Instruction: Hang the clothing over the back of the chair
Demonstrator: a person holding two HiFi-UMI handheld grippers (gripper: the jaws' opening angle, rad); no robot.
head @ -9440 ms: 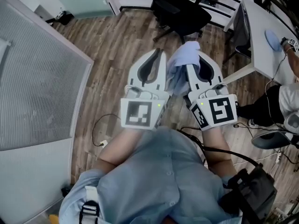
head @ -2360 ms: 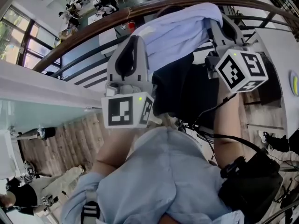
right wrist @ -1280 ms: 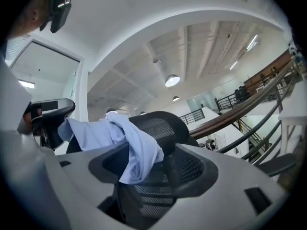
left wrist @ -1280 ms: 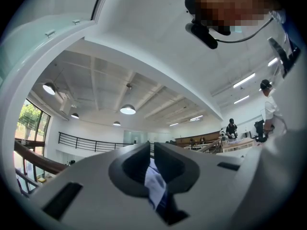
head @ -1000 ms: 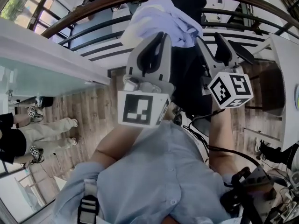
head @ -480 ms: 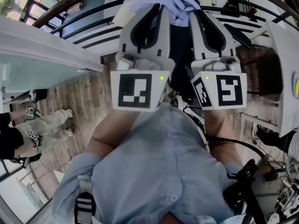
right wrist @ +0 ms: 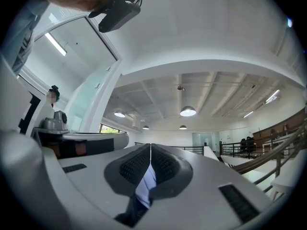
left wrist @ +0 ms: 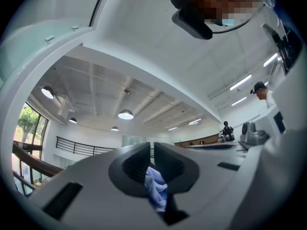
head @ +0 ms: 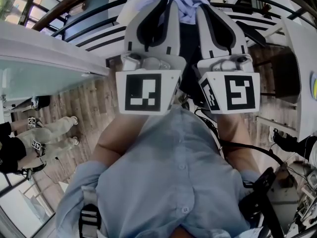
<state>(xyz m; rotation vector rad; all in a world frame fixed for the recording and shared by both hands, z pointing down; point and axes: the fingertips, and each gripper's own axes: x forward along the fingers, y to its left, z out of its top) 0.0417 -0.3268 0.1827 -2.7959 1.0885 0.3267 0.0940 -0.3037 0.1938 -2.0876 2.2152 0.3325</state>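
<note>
A person in light trousers is standing on the wood floor at the left of the head view. A brown handrail is curving above, and a white table is showing at the right edge. In the left gripper view a lamp is shining on the ceiling, and somebody in a cap is standing at the right.

The right gripper, rolled aside and gaping a second ago, now sits level just right of the left gripper, its fingers pinched onto the light-blue shirt.
</note>
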